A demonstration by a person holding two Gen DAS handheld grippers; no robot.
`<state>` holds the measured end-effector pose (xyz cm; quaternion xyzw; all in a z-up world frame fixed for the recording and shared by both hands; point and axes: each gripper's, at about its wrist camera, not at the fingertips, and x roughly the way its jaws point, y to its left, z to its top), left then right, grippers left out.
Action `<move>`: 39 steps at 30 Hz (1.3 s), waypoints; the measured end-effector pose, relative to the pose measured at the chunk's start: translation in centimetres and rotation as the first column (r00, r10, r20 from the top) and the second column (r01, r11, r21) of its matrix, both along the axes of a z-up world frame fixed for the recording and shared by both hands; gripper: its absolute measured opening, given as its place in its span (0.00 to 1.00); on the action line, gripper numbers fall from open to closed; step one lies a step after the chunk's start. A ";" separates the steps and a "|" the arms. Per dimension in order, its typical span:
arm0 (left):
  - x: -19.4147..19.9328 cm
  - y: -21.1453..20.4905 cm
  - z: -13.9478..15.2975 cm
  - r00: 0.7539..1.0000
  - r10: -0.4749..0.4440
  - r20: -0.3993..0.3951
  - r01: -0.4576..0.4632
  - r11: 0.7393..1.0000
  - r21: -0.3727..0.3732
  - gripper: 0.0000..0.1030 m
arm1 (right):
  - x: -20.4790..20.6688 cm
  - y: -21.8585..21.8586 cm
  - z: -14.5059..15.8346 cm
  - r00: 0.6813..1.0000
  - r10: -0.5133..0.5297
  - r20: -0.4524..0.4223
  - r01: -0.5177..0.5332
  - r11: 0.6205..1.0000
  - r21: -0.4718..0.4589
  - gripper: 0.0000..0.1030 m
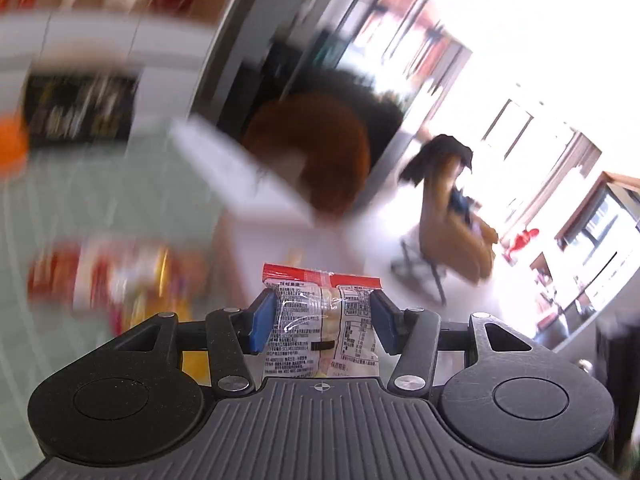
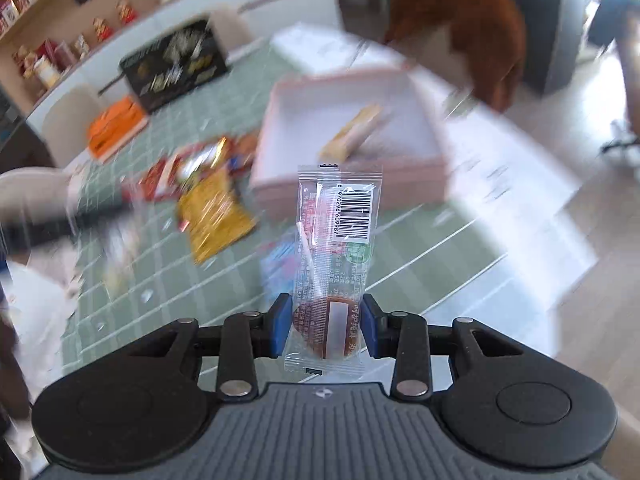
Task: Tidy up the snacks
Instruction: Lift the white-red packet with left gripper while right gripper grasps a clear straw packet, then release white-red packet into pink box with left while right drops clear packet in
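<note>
Nearest in the left wrist view, the left gripper (image 1: 322,322) pinches a clear snack packet with a red top strip (image 1: 324,320). Its blue pads (image 1: 262,322) press on both sides of the packet, which stands upright between them with small printed text facing the camera. Beyond it, at about ten o'clock, a blurred heap of red and yellow snack packets (image 1: 116,276) lies on a pale green checked tablecloth (image 1: 80,200). Farther off, toward twelve o'clock, sit a white box edge (image 1: 236,176) and a brown chair back (image 1: 316,156); everything there is smeared by motion.

Nearest in the right wrist view, the right gripper (image 2: 325,330) is clamped on a slim clear packet with a barcode (image 2: 336,256). Its pads grip the lower end, where a round brown sweet shows through the wrapper, and the packet rises straight up toward twelve o'clock. Behind it the same tablecloth spreads out. At about ten o'clock lies a yellow snack bag (image 2: 216,216) among red packets (image 2: 188,168). At twelve o'clock stands a pink open box (image 2: 352,184) with one pale wrapped snack bar (image 2: 352,134) inside it. Farther away, at ten to eleven o'clock, are an orange box (image 2: 116,128) and a black box with gold print (image 2: 176,64), both on the table. A shelf of small red and white items runs along the far wall.
</note>
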<state>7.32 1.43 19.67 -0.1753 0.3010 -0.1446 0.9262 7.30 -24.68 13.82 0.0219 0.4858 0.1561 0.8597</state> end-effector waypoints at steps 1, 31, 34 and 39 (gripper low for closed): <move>1.7 -0.6 1.6 0.999 -0.001 0.037 0.001 1.000 0.018 0.55 | 0.1 -0.9 1.0 0.999 -0.019 0.029 0.019 1.000 0.003 0.35; 12.3 0.4 -7.3 0.979 0.127 -0.159 -0.125 0.992 0.024 0.54 | 11.1 -5.4 0.8 0.996 -0.017 0.084 0.009 0.996 0.090 0.35; 10.2 2.9 -6.8 0.975 0.165 -0.149 -0.162 0.986 0.033 0.54 | 15.0 -2.2 1.6 0.996 0.034 0.088 -0.042 0.995 0.088 0.35; 6.7 10.3 -8.1 0.935 0.306 -0.180 -0.303 0.952 0.041 0.54 | 21.2 3.2 1.6 0.998 0.038 0.051 -0.043 0.994 0.098 0.48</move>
